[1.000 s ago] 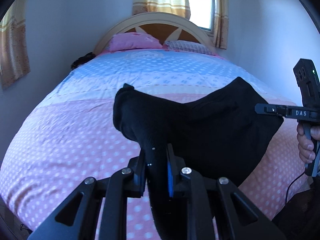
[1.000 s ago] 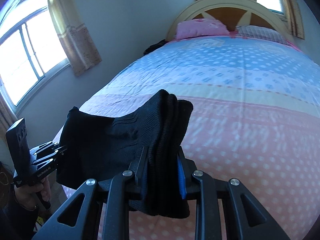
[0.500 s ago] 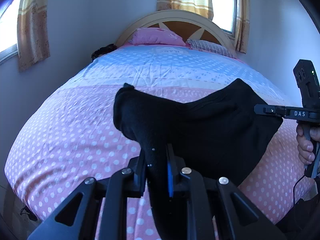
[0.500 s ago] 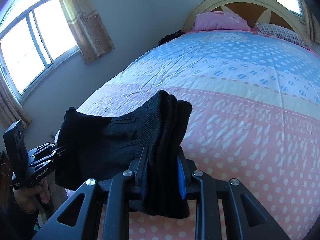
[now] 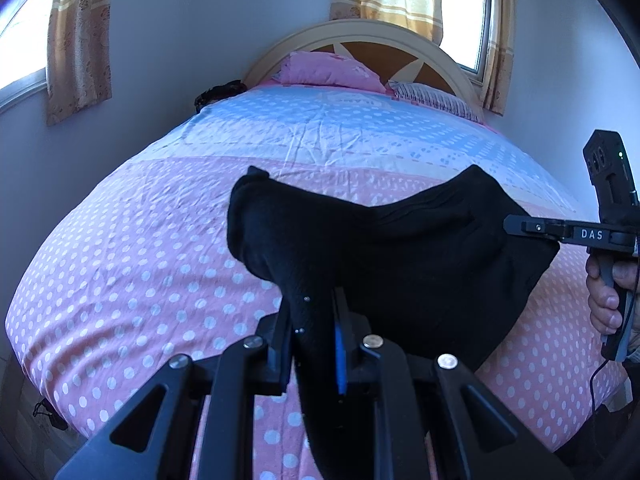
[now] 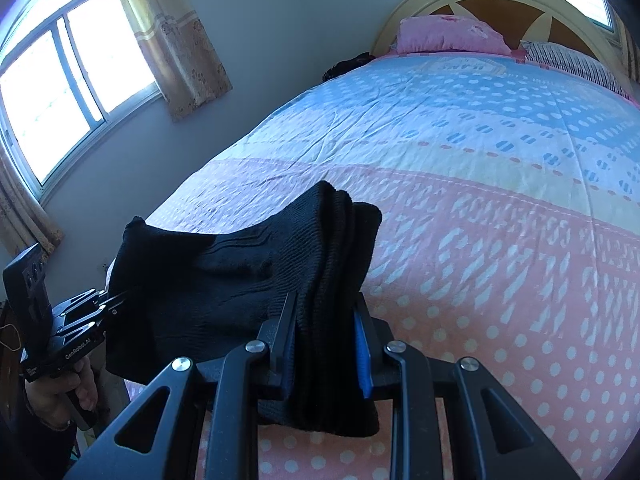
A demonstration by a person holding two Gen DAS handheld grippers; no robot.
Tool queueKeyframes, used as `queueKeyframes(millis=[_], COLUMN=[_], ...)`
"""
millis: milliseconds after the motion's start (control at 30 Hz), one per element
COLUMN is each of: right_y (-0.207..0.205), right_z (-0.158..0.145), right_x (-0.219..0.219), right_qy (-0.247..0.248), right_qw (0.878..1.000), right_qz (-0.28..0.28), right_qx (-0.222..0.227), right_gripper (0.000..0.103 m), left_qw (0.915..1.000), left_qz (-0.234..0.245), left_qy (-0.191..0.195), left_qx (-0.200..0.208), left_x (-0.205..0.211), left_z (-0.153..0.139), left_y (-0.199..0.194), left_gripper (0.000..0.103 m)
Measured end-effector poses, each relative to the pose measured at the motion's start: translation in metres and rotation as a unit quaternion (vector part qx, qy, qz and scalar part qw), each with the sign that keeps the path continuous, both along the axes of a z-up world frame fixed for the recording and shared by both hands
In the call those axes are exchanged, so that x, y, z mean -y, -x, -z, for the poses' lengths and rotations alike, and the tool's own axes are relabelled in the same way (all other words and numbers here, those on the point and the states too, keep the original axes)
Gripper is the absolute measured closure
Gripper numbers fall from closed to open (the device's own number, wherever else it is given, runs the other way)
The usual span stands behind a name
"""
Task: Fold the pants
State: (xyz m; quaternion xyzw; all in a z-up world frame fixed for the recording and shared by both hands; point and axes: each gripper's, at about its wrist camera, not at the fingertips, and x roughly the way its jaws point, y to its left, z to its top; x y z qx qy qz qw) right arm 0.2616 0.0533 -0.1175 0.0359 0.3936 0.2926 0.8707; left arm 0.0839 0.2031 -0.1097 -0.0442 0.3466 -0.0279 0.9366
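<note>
- L gripper (image 5: 312,340): jaws clamped on one end of the black pants (image 5: 400,264); fabric bunched thick betw. the fingers, a tail hanging below them.
- Pants: held in air over the foot end of the bed (image 5: 140,260), above the pink dotted zone of the sheet. Whether any cloth touches the sheet: can't tell, lower edge hidden.
- Long axis of the held span runs L–R, gripper to gripper, roughly across the bed. Top edge sags in the middle, so span is not taut.
- R gripper (image 6: 326,344): jaws likewise clamped on the other end of the pants, several layers stacked in the grip. Also seen side-on in L view, a hand (image 5: 608,300) on its handle.
- Key relation: cloth lies fwd of both claws, bed beyond and below; both ends about level, neither hand clearly nearer the sheet. Judgement: next move = lower/lay the span onto the bed, both hands together.
- Vs 1.0 s ago: grips and pants shape unchanged. Views now take in more of the side window (image 6: 60,80), curtains and near bed edge; looks like both hands turning/tilting together w/ the load.
</note>
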Motion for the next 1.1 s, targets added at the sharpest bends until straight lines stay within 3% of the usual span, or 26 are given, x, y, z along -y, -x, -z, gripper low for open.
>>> queueKeyframes(millis=[267, 367, 467, 533, 667, 700, 900, 1100], right_y=[-0.012, -0.018, -0.022, -0.023, -0.027, -0.027, -0.016, 0.041], right_z=[0.019, 0.029, 0.037, 0.04, 0.042, 0.042, 0.029, -0.013], right_x=[-0.001, 0.001, 0.002, 0.005, 0.011, 0.014, 0.042, 0.056], right_qy=[0.001, 0.002, 0.004, 0.0, 0.001, -0.001, -0.013, 0.034], right_qw=[1.0, 0.999, 0.998, 0.998, 0.997, 0.997, 0.992, 0.986], right_qz=[0.009, 0.015, 0.023, 0.029, 0.043, 0.049, 0.11, 0.163], right_qx=[-0.028, -0.047, -0.054, -0.059, -0.064, -0.067, -0.06, 0.014], right_gripper=[0.078, 0.077, 0.075, 0.071, 0.056, 0.052, 0.043, 0.043], left_qw=[0.9999, 0.9999, 0.9997, 0.9994, 0.9993, 0.9992, 0.9984, 0.9974], left_qz=[0.001, -0.002, -0.01, -0.015, -0.025, -0.03, -0.055, -0.066], left_qy=[-0.001, -0.01, -0.021, -0.032, -0.025, -0.025, -0.016, -0.021], left_qx=[-0.013, -0.014, -0.005, 0.001, 0.007, 0.01, 0.001, 0.019], left_x=[-0.004, -0.005, -0.007, -0.006, -0.013, -0.014, -0.03, -0.033], left_z=[0.018, 0.027, 0.031, 0.033, 0.039, 0.039, 0.035, 0.004], left_y=[-0.002, -0.003, -0.001, 0.0, 0.003, 0.005, 0.019, 0.048], left_gripper=[0.083, 0.075, 0.061, 0.051, 0.042, 0.035, 0.011, 0.011])
